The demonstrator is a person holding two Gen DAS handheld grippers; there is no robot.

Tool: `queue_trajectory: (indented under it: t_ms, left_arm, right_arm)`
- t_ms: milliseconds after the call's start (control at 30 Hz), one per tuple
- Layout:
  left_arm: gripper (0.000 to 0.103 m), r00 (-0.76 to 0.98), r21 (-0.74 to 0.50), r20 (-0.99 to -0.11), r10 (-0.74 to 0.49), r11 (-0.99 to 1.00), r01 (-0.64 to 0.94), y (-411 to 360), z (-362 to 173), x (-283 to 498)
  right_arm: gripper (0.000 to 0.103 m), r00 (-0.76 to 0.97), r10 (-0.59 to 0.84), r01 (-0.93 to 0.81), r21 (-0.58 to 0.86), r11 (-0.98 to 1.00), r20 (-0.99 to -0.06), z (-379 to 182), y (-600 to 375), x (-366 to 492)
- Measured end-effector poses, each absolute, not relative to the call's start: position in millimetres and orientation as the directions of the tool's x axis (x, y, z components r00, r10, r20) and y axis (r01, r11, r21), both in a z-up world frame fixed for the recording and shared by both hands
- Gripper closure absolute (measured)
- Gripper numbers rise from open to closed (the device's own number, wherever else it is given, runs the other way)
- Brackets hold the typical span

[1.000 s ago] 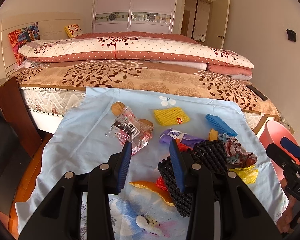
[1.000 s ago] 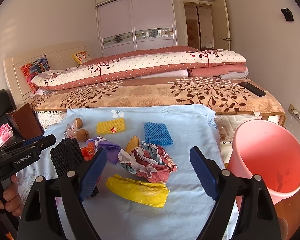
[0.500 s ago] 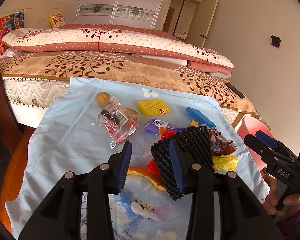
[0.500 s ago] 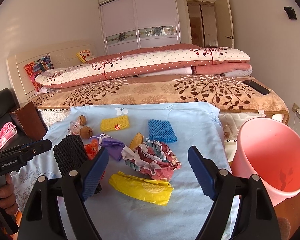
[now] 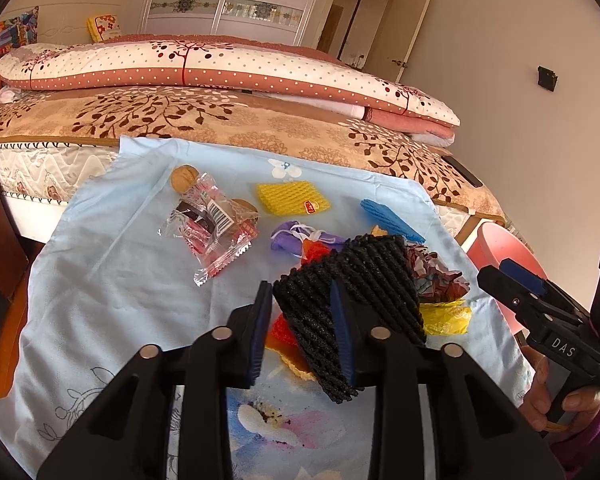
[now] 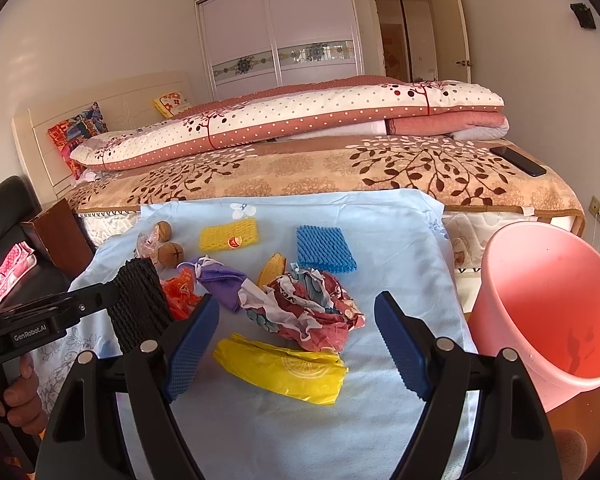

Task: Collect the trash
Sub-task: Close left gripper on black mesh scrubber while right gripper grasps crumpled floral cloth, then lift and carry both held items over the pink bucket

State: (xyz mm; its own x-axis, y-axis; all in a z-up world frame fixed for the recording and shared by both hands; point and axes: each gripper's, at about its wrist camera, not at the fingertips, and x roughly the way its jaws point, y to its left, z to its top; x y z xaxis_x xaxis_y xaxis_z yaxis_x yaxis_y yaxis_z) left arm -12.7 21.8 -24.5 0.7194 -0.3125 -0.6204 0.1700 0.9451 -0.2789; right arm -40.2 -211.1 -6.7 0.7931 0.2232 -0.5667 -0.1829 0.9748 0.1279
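Black foam netting (image 5: 352, 300) sits pinched in my left gripper (image 5: 302, 330), the blue pads closed on one fold of it while the rest of the sleeve fans out to the right, lifted off the pale blue cloth (image 5: 112, 280). I judge this as the carry step: one piece of trash is in hand and has not yet gone into the bin. My right gripper (image 6: 296, 344) hangs spread wide with nothing between its jaws, poised over the yellow plastic bag (image 6: 284, 368) and just short of the crumpled floral wrapper (image 6: 308, 312). The next move, as I read it, calls for swinging the left tool across to the right, over the litter, until the netting is above the pink bin (image 6: 548, 304), then letting go; the netting is light and springy, so it may cling to a pad. The right tool could meanwhile drop onto the yellow bag. That bin stands off the right edge of the cloth, tilted toward me, and I see only a few dark marks on its inner wall; I can't tell whether any trash lies at the bottom. Farther out on the cloth lie an orange scrap (image 6: 178, 300), a purple wad (image 6: 220, 280), a clear snack wrapper (image 5: 216, 228), walnuts (image 6: 170, 254), a blue foam net (image 6: 326, 250) and a yellow foam net (image 6: 228, 234), with the bed (image 6: 340, 168) beyond.
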Motion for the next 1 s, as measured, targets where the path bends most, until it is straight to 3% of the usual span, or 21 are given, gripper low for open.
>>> queue_trajectory:
  t_ms: [133,433,567,633,700,800,1000]
  left_arm:
    - [0.091,0.721,-0.304,-0.613,-0.322,0.939,0.161,27.5,-24.4,-12.4]
    - [0.093,0.758,-0.337,-0.553,-0.347,0.924,0.177,36.0,-0.3,-20.1]
    - [0.093,0.765,-0.340,-0.540,-0.351,0.922,0.183,36.3,6.5,-21.5]
    - [0.093,0.766,-0.343,-0.537,-0.354,0.921,0.185,36.0,8.3,-21.3]
    - [0.093,0.766,-0.342,-0.536,-0.355,0.921,0.187,34.8,9.0,-20.9]
    - [0.093,0.767,-0.337,-0.537,-0.352,0.922,0.188,32.5,9.3,-19.8]
    - [0.093,0.766,-0.335,-0.540,-0.349,0.924,0.185,29.1,11.1,-16.3]
  right_arm:
    - [0.028,0.778,0.238,-0.200,0.131,0.971,-0.581,-10.7,-207.2,-38.8]
    - [0.035,0.738,0.262,-0.224,0.141,0.964,-0.622,-17.1,-204.3,-22.7]
    - [0.049,0.698,0.263,-0.243,0.125,0.962,-0.666,-26.7,-200.4,-12.6]
    - [0.060,0.678,0.272,-0.248,0.136,0.959,-0.683,-31.1,-200.4,-8.9]
    - [0.077,0.667,0.278,-0.247,0.147,0.958,-0.691,-33.7,-202.6,-7.1]
    - [0.091,0.667,0.296,-0.248,0.171,0.954,-0.684,-33.2,-207.7,-7.4]
    - [0.098,0.681,0.321,-0.221,0.234,0.947,-0.658,-22.4,-225.0,-9.2]
